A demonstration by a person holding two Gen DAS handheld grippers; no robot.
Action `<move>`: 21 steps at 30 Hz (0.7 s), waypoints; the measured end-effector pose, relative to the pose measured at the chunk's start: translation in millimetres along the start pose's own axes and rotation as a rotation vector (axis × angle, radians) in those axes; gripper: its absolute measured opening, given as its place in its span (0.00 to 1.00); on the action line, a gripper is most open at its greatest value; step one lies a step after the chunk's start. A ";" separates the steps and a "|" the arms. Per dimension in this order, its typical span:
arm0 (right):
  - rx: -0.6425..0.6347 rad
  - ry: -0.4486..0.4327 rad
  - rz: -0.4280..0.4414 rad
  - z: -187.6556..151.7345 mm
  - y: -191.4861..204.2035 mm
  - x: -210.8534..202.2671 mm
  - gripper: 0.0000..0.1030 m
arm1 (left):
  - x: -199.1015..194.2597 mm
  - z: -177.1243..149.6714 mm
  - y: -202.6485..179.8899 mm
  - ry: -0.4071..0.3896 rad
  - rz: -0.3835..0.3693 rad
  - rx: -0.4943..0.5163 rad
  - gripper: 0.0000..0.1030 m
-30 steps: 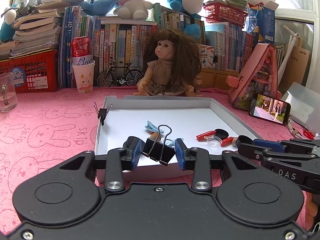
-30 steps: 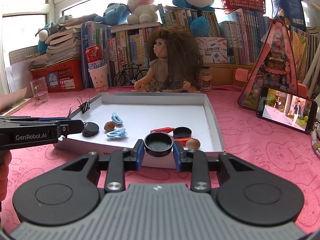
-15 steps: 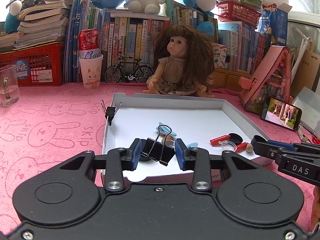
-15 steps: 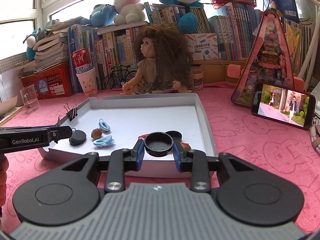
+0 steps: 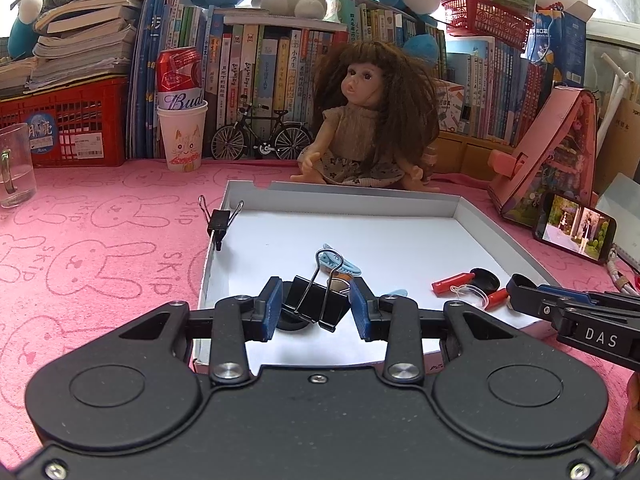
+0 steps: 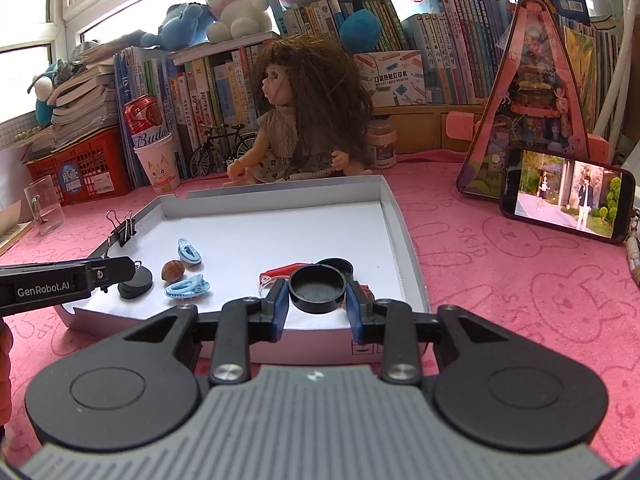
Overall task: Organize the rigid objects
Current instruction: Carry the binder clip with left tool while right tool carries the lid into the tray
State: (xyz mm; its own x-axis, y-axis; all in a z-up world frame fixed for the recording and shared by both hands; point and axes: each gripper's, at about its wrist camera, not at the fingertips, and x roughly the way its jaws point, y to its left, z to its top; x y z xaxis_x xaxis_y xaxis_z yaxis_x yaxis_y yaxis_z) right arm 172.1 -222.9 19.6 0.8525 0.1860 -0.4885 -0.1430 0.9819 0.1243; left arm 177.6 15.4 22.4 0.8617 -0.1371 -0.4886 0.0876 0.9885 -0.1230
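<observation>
My left gripper [image 5: 316,306] is shut on a black binder clip [image 5: 316,302], held just over the near left part of the white tray [image 5: 348,196]. My right gripper [image 6: 318,296] is shut on a round black cap [image 6: 317,287], held over the tray's [image 6: 404,240] near right part. In the tray lie two blue hair clips [image 6: 188,286], a brown nut [image 6: 173,270], a black disc [image 6: 136,283], red pieces [image 6: 280,270] and another black cap [image 6: 338,265]. A second binder clip [image 5: 219,220] grips the tray's left wall.
A doll [image 5: 372,120] sits behind the tray. A phone [image 6: 568,198] leans on a pink toy house [image 6: 528,100] at the right. A paper cup with a can [image 5: 182,132], a glass [image 5: 14,168], a red crate and books line the back of the pink mat.
Both grippers have moved forward over the tray with their objects still held. The left one now has the binder clip above the black disc.
</observation>
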 end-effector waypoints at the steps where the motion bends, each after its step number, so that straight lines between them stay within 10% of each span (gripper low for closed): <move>1: 0.001 0.001 -0.002 0.1 0.2 1.0 0.35 | 1.3 0.0 -0.3 0.002 0.001 0.000 0.33; 21: 0.008 0.029 -0.020 3.6 -1.8 14.5 0.35 | 16.4 -3.4 0.0 0.032 0.036 0.007 0.34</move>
State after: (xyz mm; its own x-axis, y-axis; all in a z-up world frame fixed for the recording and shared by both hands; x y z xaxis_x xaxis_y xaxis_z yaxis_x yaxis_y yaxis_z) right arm 186.6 -222.0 15.4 0.8401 0.1674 -0.5160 -0.1218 0.9851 0.1214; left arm 190.0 12.9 11.4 0.8479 -0.1030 -0.5201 0.0599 0.9933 -0.0991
